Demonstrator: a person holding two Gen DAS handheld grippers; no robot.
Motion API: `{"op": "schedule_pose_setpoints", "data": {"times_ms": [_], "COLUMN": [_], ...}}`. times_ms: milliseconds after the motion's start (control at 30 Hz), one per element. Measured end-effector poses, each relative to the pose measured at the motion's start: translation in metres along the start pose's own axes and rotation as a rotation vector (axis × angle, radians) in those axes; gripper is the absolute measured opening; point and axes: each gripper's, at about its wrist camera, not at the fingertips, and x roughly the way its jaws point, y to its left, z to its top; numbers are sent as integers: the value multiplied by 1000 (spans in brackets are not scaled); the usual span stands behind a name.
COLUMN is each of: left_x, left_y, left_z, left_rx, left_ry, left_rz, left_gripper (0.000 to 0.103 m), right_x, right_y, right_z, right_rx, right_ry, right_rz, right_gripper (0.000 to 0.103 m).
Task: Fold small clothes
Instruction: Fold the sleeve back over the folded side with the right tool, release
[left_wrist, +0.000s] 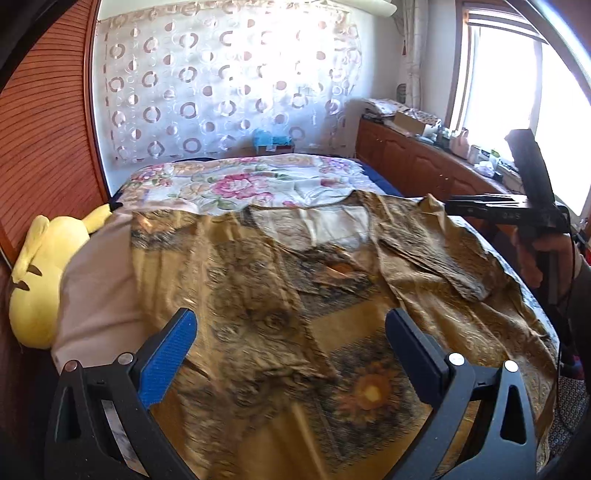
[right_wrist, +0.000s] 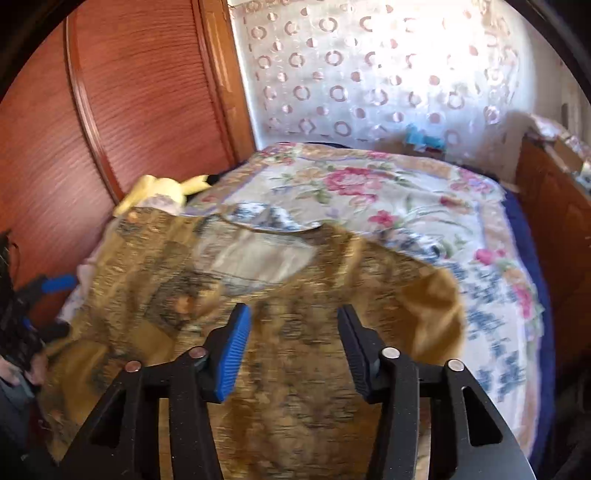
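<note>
Where spread, shirt (right_wrist: 295, 332) beneath right gripper (right_wrist: 293, 317)

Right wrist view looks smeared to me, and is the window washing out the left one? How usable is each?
Right wrist view: motion blur smears the brown-gold patterned shirt and floral bedspread; the open right gripper stays sharp. Left wrist view: mostly sharp, slight blur on near fabric by the open left gripper; the bright window is blown out. Both bend edges, fisheye.

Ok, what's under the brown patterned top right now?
The brown patterned top lies spread on the floral bedspread, which shows beyond its neckline and through the neck opening. A pale pink cloth shows at one edge. Anything beneath the garment's middle is covered.
</note>
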Motion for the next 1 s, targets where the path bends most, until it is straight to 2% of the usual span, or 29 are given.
{"op": "schedule_pose_setpoints", "data": {"times_ms": [167,400,533,633,700,800,867,1000], "left_x": [7,30,41,48,51,56,58,63], "left_y": [22,61,75,80,84,85,83,82], "left_z": [13,33,38,40,42,44,47,49], "left_rx": [8,-17,-28,-21,-20,-24,-19,2], "left_ry": [7,36,47,56,68,91,106,146], "left_rz": [53,119,131,142,131,100,91,101], "left_gripper": [102,102,101,93,80,70,69,68], "right_x": [15,46,58,69,71,71,68,66], "right_y": [-31,-65,-74,-74,-72,-68,-70,-68], "right_z": [0,-2,-3,-1,3,6,1,-2], "right_rx": [-8,44,57,65,62,53,81,79], "right_ry": [19,78,103,133,149,125,99,104], "right_rz": [-121,-152,-194,-190,-197,-209,-199,-212], "right_gripper": [61,61,61,61,61,62,66,72]}}
